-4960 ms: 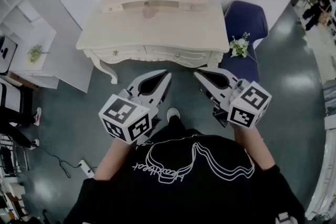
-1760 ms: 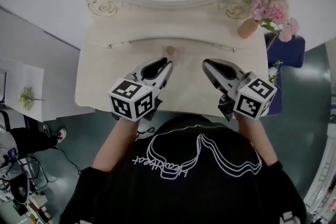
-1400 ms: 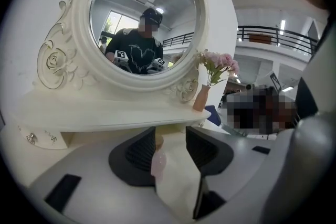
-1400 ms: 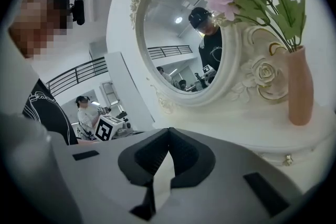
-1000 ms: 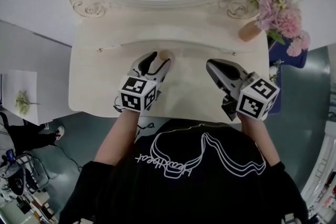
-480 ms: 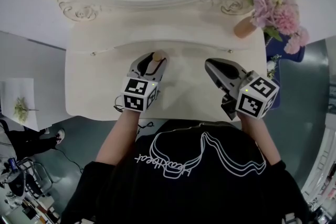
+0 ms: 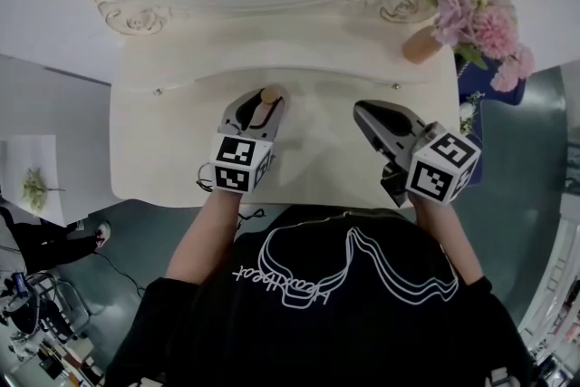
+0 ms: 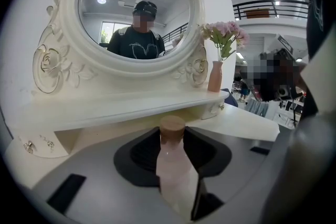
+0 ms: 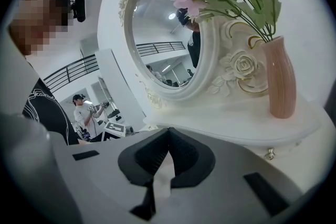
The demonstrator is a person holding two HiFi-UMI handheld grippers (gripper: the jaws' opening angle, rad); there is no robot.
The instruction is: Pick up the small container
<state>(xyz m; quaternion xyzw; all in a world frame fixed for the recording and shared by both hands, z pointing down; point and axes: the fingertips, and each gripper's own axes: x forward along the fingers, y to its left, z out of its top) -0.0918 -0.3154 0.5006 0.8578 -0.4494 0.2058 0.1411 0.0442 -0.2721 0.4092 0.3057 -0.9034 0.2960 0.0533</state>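
Left gripper (image 7: pixel 263 98) sits just left of centre in the head view, reaching over the cream dressing table (image 7: pixel 163 149) with its jaws on either side of the small container (image 8: pixel 176 170). The jaws have just been closing. In the left gripper view the pale pink bottle fills the gap between them, and the pads meet its sides. The bottle stands nearly upright at the middle of that view. Its brown cork-like cap (image 8: pixel 172 128) rises above the jaw tips, just in front of the table's raised shelf (image 8: pixel 131 105). In the head view only the cap and a sliver of the body show between the jaw tips, at the middle of the tabletop. Right gripper (image 7: pixel 362 111) hangs right of centre over the same tabletop, well apart from the bottle. Its jaws are closed tip to tip, with nothing between them but a slit of white table in its own view. The round mirror (image 8: pixel 131 8) fills the upper left of the left gripper view. A pink vase (image 7: pixel 419 45) of pink flowers (image 7: pixel 480 9) stands on the shelf at the upper right of the head view. The person's black shirt (image 7: pixel 317 304) fills the bottom of that frame.
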